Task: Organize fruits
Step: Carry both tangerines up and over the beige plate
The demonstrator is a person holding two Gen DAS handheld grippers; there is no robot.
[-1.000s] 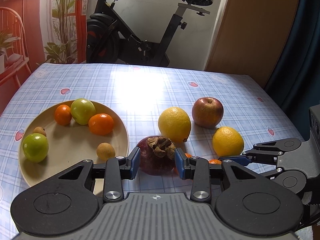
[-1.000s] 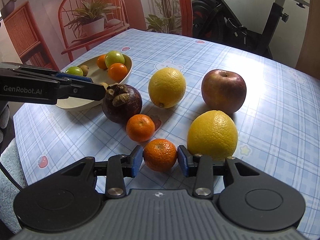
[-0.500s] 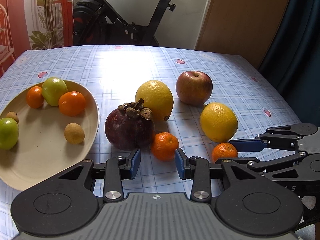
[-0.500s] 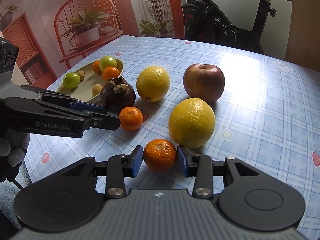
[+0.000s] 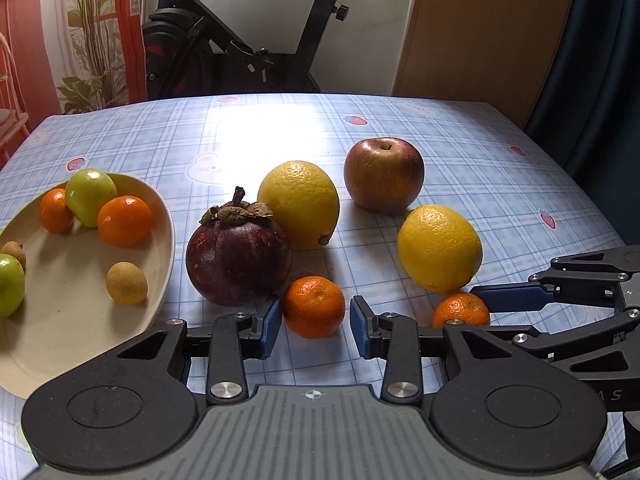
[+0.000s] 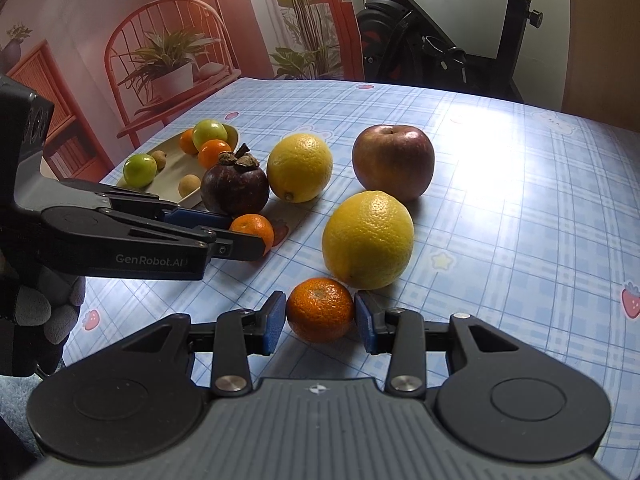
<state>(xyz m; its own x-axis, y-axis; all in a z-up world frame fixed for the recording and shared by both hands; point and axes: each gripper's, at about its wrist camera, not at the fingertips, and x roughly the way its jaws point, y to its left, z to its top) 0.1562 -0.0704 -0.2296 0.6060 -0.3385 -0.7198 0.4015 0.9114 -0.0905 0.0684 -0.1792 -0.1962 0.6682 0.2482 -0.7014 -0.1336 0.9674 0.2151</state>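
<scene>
On tablecloth [image 5: 460,168]: L claw [image 5: 316,322] open w/ tangerine [image 5: 314,306] between pads; R claw [image 6: 321,318] clamps 2nd tangerine [image 6: 320,314].

The left gripper [image 5: 315,326] now brackets a small orange tangerine [image 5: 313,306] instead of the dark purple mangosteen [image 5: 238,257], now just left of its tips.
</scene>
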